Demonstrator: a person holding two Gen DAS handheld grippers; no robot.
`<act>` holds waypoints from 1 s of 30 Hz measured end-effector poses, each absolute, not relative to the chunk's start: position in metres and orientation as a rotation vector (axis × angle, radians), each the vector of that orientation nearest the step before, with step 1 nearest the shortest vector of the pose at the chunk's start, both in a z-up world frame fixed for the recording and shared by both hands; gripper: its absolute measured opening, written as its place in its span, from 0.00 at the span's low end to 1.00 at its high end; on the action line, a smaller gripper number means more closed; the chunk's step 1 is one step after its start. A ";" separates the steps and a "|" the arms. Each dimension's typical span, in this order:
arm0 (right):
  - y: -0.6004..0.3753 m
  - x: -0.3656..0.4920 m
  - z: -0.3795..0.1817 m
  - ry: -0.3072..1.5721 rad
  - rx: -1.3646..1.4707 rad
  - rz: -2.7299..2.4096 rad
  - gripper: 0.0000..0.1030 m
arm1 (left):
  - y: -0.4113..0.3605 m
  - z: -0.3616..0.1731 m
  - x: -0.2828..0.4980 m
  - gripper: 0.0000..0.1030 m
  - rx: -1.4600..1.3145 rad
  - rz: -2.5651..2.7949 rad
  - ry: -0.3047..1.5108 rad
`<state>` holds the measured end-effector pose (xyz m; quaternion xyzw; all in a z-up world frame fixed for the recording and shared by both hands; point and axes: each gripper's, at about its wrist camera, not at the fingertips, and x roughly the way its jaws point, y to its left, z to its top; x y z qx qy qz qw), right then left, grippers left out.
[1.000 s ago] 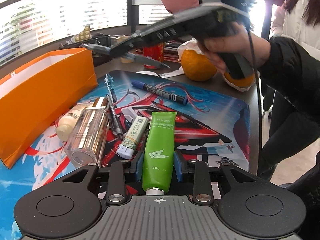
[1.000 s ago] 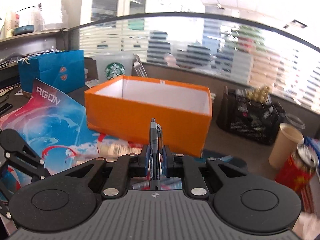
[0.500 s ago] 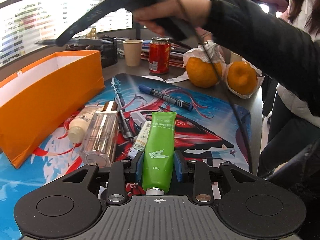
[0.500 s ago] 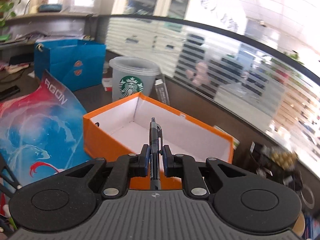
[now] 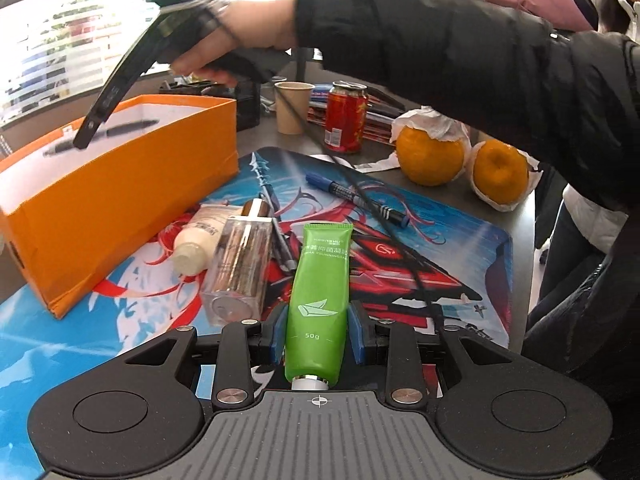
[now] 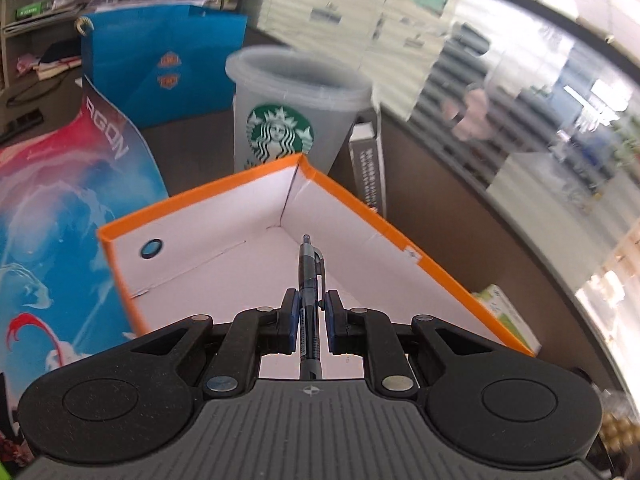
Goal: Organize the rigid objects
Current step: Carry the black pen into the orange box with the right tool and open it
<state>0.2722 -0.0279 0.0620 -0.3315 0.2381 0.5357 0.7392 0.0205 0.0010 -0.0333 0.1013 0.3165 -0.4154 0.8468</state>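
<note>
Angling down over the orange box, right gripper clamps pen.

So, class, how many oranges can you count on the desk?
2: a paper-topped orange beside the red can, and another orange at its right, touching it. Others may hide behind the sleeve.

A dark desk bears a printed mat, orange box, two oranges
</note>
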 end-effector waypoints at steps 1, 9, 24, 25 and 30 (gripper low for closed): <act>-0.020 0.277 0.058 0.540 -0.740 1.182 0.12 | 0.003 -0.033 0.020 0.29 0.214 -0.872 0.669; 0.024 0.301 0.041 0.630 -0.827 1.242 0.12 | 0.018 -0.030 0.024 0.29 0.197 -0.852 0.676; 0.051 0.317 0.014 0.707 -0.895 1.295 0.12 | 0.025 -0.033 0.026 0.29 0.165 -0.869 0.682; 0.051 0.320 0.012 0.711 -0.900 1.292 0.12 | 0.025 -0.032 0.026 0.29 0.164 -0.869 0.682; 0.049 0.327 0.000 0.715 -0.930 1.283 0.13 | 0.026 -0.031 0.026 0.29 0.160 -0.864 0.681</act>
